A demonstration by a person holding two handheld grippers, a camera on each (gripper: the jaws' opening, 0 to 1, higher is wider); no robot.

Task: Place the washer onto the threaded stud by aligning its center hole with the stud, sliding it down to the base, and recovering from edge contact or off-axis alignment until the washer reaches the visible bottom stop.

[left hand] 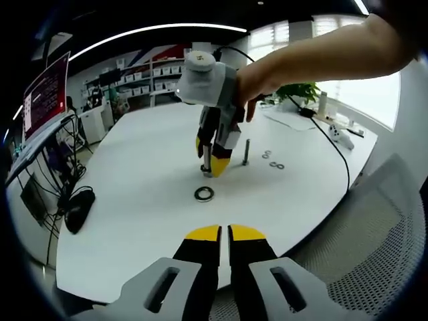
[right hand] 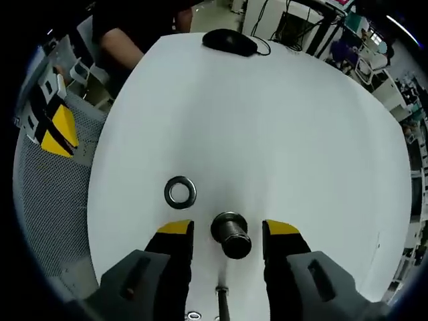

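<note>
A large dark washer (left hand: pixel 204 194) (right hand: pixel 180 192) lies flat on the white table (left hand: pixel 147 200), apart from both grippers. A short threaded stud (right hand: pixel 231 235) stands between the fingers of my right gripper (right hand: pixel 228 229), which is open and straddles it from above without touching the washer. In the left gripper view that right gripper (left hand: pixel 212 167) points down at the table, held by a hand. My left gripper (left hand: pixel 225 233) hovers near the table's front edge, shut and empty. A taller thin stud (left hand: pixel 246 152) stands just right of the right gripper.
Small spare washers (left hand: pixel 272 160) lie beyond the tall stud. A black mouse (left hand: pixel 77 210) (right hand: pixel 229 41) sits near the table's left edge. A mesh chair (left hand: pixel 374 254) stands by the near edge. A cable (left hand: pixel 334 144) runs along the right side.
</note>
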